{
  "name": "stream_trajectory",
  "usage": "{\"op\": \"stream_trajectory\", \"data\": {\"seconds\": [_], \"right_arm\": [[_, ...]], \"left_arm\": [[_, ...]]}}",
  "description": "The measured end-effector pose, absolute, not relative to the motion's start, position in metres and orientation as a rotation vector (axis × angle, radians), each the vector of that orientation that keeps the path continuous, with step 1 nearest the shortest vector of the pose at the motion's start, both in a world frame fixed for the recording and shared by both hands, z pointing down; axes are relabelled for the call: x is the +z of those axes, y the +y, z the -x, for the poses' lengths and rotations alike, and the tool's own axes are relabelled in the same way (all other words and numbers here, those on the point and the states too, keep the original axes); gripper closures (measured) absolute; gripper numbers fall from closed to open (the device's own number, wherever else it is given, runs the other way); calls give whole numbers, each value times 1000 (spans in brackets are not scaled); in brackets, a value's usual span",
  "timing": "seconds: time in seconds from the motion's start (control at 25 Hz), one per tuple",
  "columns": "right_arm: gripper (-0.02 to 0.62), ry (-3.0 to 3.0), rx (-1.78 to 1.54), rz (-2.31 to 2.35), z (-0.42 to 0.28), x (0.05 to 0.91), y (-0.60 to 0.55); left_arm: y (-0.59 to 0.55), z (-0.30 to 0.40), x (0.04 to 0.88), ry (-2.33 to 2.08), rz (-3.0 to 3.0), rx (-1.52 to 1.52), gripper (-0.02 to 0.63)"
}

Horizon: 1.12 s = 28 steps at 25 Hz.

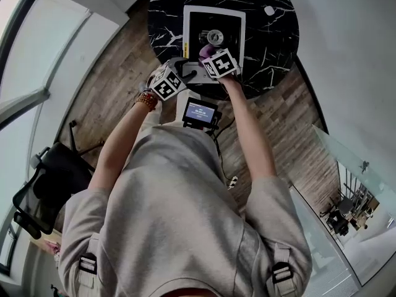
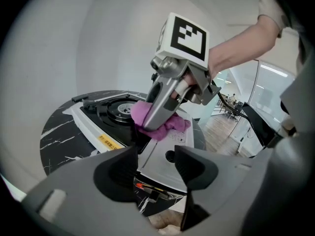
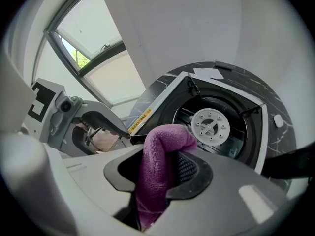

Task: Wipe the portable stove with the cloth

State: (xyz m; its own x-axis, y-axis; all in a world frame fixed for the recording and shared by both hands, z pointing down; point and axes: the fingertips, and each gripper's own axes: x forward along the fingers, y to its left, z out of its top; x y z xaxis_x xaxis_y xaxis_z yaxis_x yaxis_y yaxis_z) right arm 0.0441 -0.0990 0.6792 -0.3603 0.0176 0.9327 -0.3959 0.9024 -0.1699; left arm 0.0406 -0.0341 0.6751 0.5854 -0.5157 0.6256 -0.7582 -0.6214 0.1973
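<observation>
Cloth (image 2: pixel 167 127) sat clenched in the right gripper (image 3: pixel 165 173), on the stove (image 1: pixel 192 17) beside the burner (image 3: pixel 210 127); left gripper (image 2: pixel 156 168) jaws stood apart at the stove's corner, black table (image 1: pixel 272 42) beneath.

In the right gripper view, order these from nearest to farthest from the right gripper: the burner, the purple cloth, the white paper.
1. purple cloth, between the right gripper's jaws.
2. burner, at the stove's centre.
3. white paper, at the table's far edge.
</observation>
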Motion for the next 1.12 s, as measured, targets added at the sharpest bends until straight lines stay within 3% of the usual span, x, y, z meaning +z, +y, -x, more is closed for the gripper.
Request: {"op": "stream_trajectory", "data": {"seconds": [0.28, 0.6, 0.84, 1.12], "right_arm": [[447, -2058, 544, -127, -55, 653, -108], [448, -2080, 135, 195, 11, 603, -163], [449, -1927, -189, 385, 68, 633, -173], [449, -1726, -414, 488, 69, 671, -169]], "left_arm": [[-37, -41, 676, -1082, -2317, 718, 399], [-40, -42, 676, -1267, -2233, 687, 394], [-43, -42, 676, -1368, -2178, 687, 377], [-43, -42, 676, -1407, -2158, 683, 373]]}}
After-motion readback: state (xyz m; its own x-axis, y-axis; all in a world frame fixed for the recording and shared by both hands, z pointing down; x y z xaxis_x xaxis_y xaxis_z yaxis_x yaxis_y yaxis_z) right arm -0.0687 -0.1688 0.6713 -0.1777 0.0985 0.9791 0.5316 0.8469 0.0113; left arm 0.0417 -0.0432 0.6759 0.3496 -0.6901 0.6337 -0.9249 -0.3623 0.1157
